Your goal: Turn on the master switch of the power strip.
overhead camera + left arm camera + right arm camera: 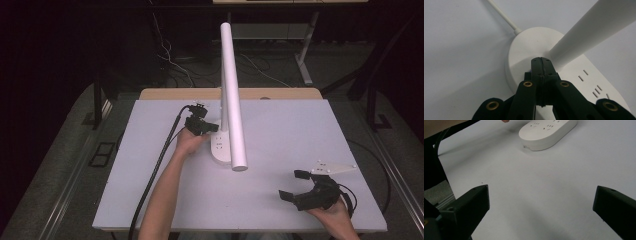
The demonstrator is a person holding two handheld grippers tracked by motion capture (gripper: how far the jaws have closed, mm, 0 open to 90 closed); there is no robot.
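- Nearest you, your right gripper [292,185] hangs at about five o'clock on the pale table [150,190], near the front edge, jaws spread wide with nothing between them. The grey three-cornered plate [334,169] rides on top, and your right hand [332,210] grips it from behind.
- In the right gripper view, its two black jaws stand well apart over bare tabletop, and the rounded end of the white power strip [547,132] lies ahead at about twelve o'clock, well clear of them.
- Farther in, near the middle of the table, your left hand [189,141] holds the left gripper [212,128] against the white lamp-and-socket unit; its black cable [152,180] trails back towards seven o'clock.
- In the left gripper view, the jaws of your left gripper [541,60] are pressed together, tips resting on the white base [524,47] right at the foot of the white tube [584,32]. Whether anything is pinched between them, I cannot tell.
- Socket slots [596,90] mark the base to the right of the jaws, and a thin white cord [502,16] leaves the base towards eleven o'clock.
- Farthest, the tube [232,95] rises from the base [220,150] and leans towards you, its rounded end overhanging the base's near edge.
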